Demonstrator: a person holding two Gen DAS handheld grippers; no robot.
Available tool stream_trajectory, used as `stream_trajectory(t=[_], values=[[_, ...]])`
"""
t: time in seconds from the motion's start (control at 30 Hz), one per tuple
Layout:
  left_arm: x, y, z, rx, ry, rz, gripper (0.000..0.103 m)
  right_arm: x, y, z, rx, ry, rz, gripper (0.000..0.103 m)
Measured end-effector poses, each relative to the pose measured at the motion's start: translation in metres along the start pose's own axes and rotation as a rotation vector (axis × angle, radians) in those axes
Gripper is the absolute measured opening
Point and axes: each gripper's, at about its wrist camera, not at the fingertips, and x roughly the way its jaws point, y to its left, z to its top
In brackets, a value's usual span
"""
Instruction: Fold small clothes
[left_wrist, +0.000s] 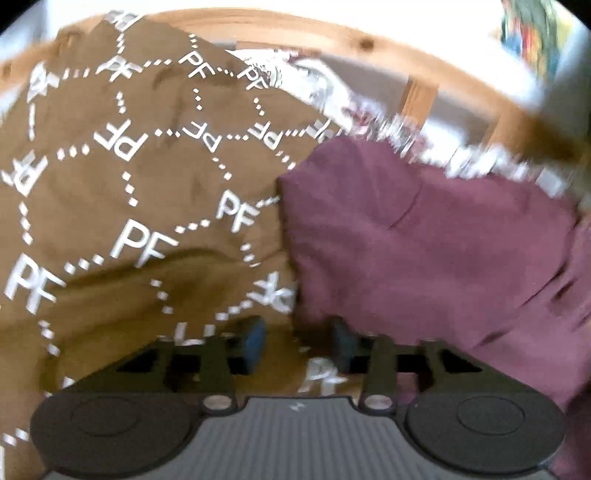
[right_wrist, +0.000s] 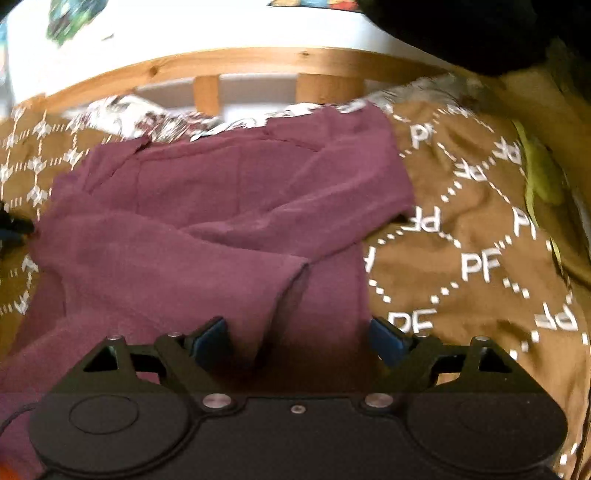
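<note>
A maroon garment (right_wrist: 221, 206) lies partly folded on a brown bedspread printed with white "PF" letters (right_wrist: 472, 229). In the right wrist view my right gripper (right_wrist: 299, 341) is open, its blue pads wide apart over the garment's near edge, one sleeve folded across the body ahead. In the left wrist view the maroon garment (left_wrist: 424, 240) fills the right half. My left gripper (left_wrist: 297, 345) is open at the garment's left edge, its right pad (left_wrist: 341, 343) against the fabric, its left pad (left_wrist: 253, 343) over the bedspread (left_wrist: 129, 184). The frames are blurred.
A wooden bed frame rail (right_wrist: 229, 62) with slats runs across the back, a white wall behind it. A white patterned cloth (right_wrist: 147, 118) lies by the rail. A yellow-green item (right_wrist: 539, 173) lies at the bedspread's right edge. A dark shape (right_wrist: 461, 29) fills the top right.
</note>
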Motion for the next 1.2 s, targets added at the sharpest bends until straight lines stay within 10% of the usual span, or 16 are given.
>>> stream_trajectory(t=[0.17,0.4,0.83,1.2], values=[[0.003,0.000,-0.004,0.000,0.020,0.052,0.027,0.002,0.016,-0.004,-0.161,0.019,-0.072,0.096],[-0.031,-0.008,-0.018,0.002,-0.024,0.041,0.078,-0.002,-0.003,-0.006,-0.086,0.033,-0.115,0.099],[-0.140,-0.053,-0.068,0.162,-0.191,-0.046,0.102,-0.103,0.002,0.002,-0.182,-0.370,0.039,0.102],[-0.168,-0.078,-0.111,0.207,-0.135,-0.129,0.102,-0.159,0.064,-0.017,-0.721,-0.129,0.152,0.102]])
